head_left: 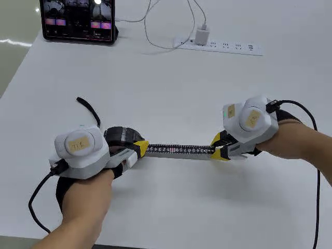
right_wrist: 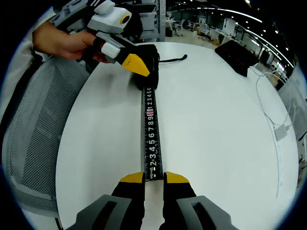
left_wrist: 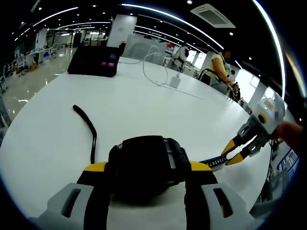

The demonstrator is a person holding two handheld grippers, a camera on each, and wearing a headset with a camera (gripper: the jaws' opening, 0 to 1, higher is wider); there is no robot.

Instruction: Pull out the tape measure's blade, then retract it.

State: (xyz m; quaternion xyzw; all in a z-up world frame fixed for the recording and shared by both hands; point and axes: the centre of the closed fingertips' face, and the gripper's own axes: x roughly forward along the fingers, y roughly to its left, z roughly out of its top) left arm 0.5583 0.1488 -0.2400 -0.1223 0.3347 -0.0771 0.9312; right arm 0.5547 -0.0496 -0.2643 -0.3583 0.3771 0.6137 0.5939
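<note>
A black tape measure case (head_left: 121,138) rests on the white table, and my left gripper (head_left: 139,148) is shut on it; in the left gripper view the case (left_wrist: 147,163) sits between the yellow-tipped jaws. Its black blade (head_left: 179,150) with white numbers runs right across the table to my right gripper (head_left: 220,147), which is shut on the blade's end. In the right gripper view the blade (right_wrist: 150,134) stretches from my right gripper (right_wrist: 154,178) up to the case (right_wrist: 149,60). A black wrist strap (head_left: 89,108) trails from the case.
A dark tablet (head_left: 79,18) stands at the back left of the table. A white power strip (head_left: 225,46) with a charger (head_left: 202,37) and cables lies at the back. A grey mesh chair (right_wrist: 36,129) is beside the table edge.
</note>
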